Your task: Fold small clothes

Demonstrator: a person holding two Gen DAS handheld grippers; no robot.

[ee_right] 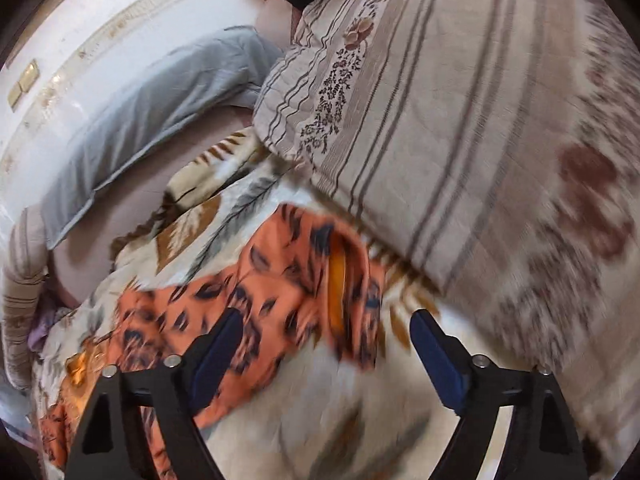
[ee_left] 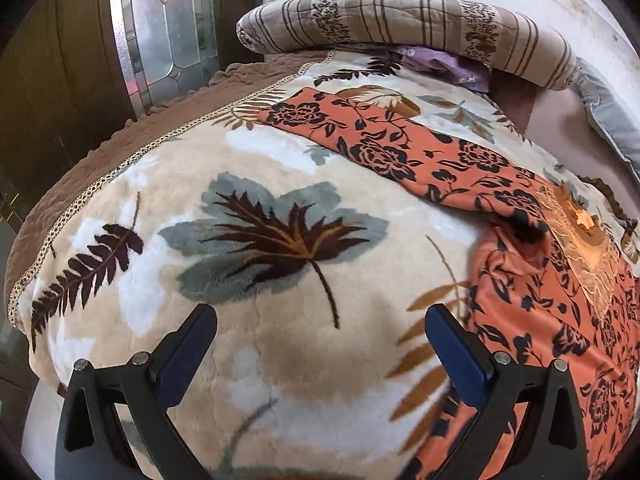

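An orange garment with dark flower print (ee_left: 420, 152) lies spread on a cream leaf-patterned blanket (ee_left: 260, 240). One long part runs to the far left, the body lies at the right with a lace patch (ee_left: 580, 248). My left gripper (ee_left: 320, 332) is open and empty above the blanket, its right finger (ee_left: 456, 356) at the garment's left edge. In the right wrist view the garment (ee_right: 280, 280) lies in front, blurred. My right gripper (ee_right: 326, 340) is open and empty just above its near edge.
A striped quilt roll (ee_left: 400, 24) lies at the far side of the bed and fills the right of the right wrist view (ee_right: 480, 140). A grey pillow (ee_right: 152, 108) lies by the white wall. A purple cloth (ee_left: 440, 64) is tucked under the quilt. A glass door (ee_left: 168, 28) stands at the left.
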